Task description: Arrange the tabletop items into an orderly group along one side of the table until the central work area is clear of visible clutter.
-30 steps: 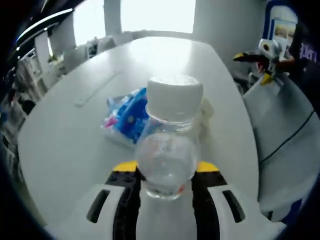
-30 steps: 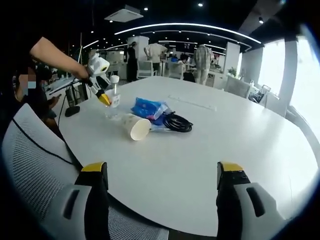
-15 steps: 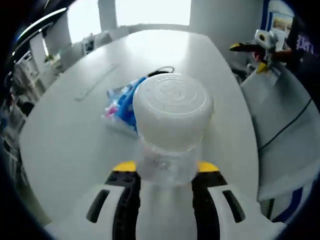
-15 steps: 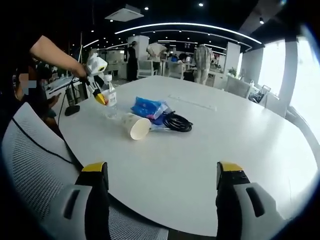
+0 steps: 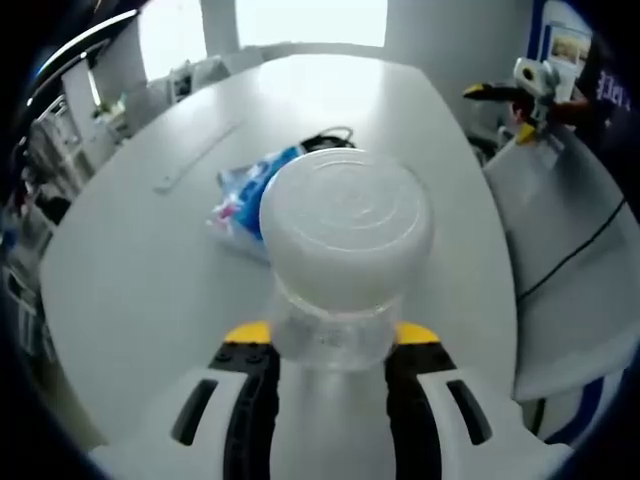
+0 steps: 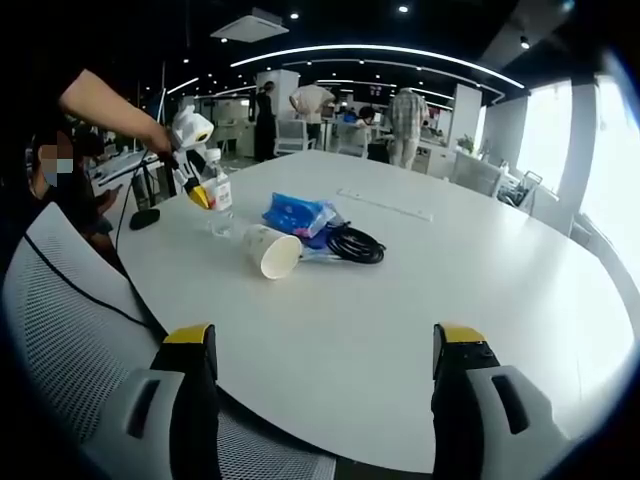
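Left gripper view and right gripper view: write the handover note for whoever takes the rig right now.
Left gripper: shut on the water bottle, held above the table near its edge.
Right gripper: open, holding nothing, hanging over the near table edge above a mesh chair.
Things: paper cup on its side, blue packet and black cable bunched together in the middle of the table.
Done: bottle picked up.
Left: set the bottle down along one side, then bring the cup, packet and cable next to it.

Open office, bright windows (image 6: 600,170), ceiling lights (image 6: 400,52)
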A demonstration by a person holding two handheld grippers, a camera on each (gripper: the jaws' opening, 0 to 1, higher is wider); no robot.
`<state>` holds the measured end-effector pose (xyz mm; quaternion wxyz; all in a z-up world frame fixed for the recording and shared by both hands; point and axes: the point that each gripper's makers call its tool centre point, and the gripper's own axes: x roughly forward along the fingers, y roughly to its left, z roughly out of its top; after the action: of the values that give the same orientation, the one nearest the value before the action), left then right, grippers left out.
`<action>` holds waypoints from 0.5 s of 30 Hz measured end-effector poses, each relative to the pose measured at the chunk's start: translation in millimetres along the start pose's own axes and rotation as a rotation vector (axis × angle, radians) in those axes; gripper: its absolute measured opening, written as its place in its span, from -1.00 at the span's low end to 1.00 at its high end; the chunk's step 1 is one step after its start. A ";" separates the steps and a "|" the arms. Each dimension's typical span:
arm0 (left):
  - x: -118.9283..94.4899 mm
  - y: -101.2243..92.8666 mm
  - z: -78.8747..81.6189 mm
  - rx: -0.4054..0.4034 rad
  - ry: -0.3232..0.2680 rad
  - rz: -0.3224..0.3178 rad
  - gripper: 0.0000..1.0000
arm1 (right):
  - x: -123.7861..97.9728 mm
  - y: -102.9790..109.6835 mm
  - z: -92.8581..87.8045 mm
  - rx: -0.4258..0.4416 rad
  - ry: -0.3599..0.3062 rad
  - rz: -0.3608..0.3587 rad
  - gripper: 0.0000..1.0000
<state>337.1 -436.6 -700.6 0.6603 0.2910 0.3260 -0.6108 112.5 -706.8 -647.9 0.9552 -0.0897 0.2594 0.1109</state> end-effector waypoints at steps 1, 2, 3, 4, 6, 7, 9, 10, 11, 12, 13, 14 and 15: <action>-0.2 0.2 -0.1 -0.006 0.000 0.004 -0.24 | 0.0 -0.1 0.4 0.000 -0.002 0.000 0.78; -0.4 0.2 -0.3 -0.006 0.000 0.009 -0.24 | 0.0 -0.2 0.3 0.000 -0.002 -0.001 0.78; -0.7 0.2 -0.4 -0.010 0.000 0.014 -0.24 | 0.0 -0.4 0.3 0.000 -0.001 -0.002 0.78; -1.1 -0.5 -1.0 -0.013 0.002 0.018 -0.23 | -0.1 -0.6 0.5 -0.001 -0.002 -0.003 0.78; -2.6 -2.6 -1.2 -0.017 0.001 0.024 -0.20 | -0.3 -0.7 1.0 0.001 -0.006 -0.003 0.78; -3.4 -3.1 -0.6 -0.028 -0.005 0.029 -0.18 | -0.3 -0.5 0.7 0.001 -0.004 -0.002 0.78; -5.2 -2.0 0.5 -0.060 -0.015 0.051 -0.15 | -0.3 0.2 0.8 0.000 -0.004 0.002 0.78; -5.4 -1.7 1.9 -0.079 -0.028 0.060 -0.13 | -0.3 0.5 0.7 0.000 -0.004 0.004 0.78; -6.2 -2.2 2.1 -0.095 -0.033 0.064 -0.10 | -0.3 0.9 0.7 0.000 -0.004 0.005 0.78; -6.8 -2.2 2.6 -0.113 -0.042 0.073 -0.07 | -0.5 0.9 0.6 -0.001 -0.004 0.006 0.78; -7.1 -2.3 3.3 -0.128 -0.056 0.083 -0.05 | -0.7 0.7 0.8 -0.001 -0.005 0.005 0.78; -7.3 -5.7 2.8 -0.139 -0.064 0.085 -0.03 | -0.9 0.4 1.0 0.001 -0.007 0.005 0.78; -7.2 -8.5 1.8 -0.144 -0.066 0.082 -0.01 | -0.9 0.3 1.1 0.001 -0.007 0.004 0.78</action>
<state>328.4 -434.3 -693.7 0.7145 0.2354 0.3348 -0.5674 112.1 -706.5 -646.6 0.9559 -0.0882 0.2562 0.1132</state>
